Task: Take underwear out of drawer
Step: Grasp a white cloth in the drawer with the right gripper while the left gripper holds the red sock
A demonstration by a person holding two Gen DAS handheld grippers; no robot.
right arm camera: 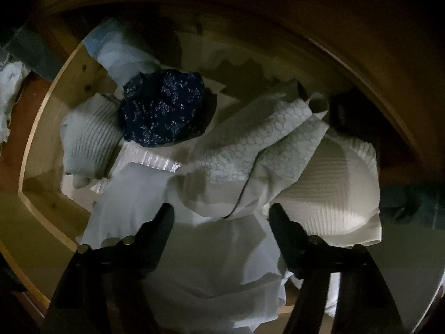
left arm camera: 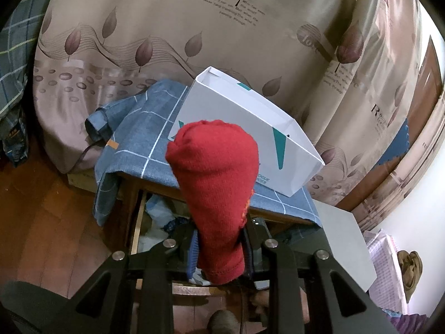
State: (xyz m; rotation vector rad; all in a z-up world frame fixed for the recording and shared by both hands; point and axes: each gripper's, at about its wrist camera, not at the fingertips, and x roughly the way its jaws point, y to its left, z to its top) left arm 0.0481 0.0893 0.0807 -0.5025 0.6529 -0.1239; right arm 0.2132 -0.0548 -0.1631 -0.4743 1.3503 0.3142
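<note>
Two views: left wrist first, then right wrist.
Left gripper [left arm camera: 221, 246]: jaws closed on a red garment [left arm camera: 215, 189], pinched at lower centre of the frame, the cloth standing up in a rounded bundle.
Drawer [left arm camera: 137, 222]: pulled open at lower left under the wooden stand, pale and dark cloth inside.
Stand top: blue checked cloth [left arm camera: 144, 139] draped over it, white box [left arm camera: 250, 128] lying on the cloth behind the red garment.
Backdrop: leaf-print curtain [left arm camera: 167, 27] across the upper frame.
Right gripper [right arm camera: 221, 214]: jaws wide apart, gripping nothing, lower centre, over the clothing in the dim drawer interior [right arm camera: 41, 128].
Underwear pile: navy speckled piece [right arm camera: 164, 108] upper centre; honeycomb-print white piece [right arm camera: 250, 144] just ahead of the fingers; ribbed white piece [right arm camera: 333, 189] at right.
</note>
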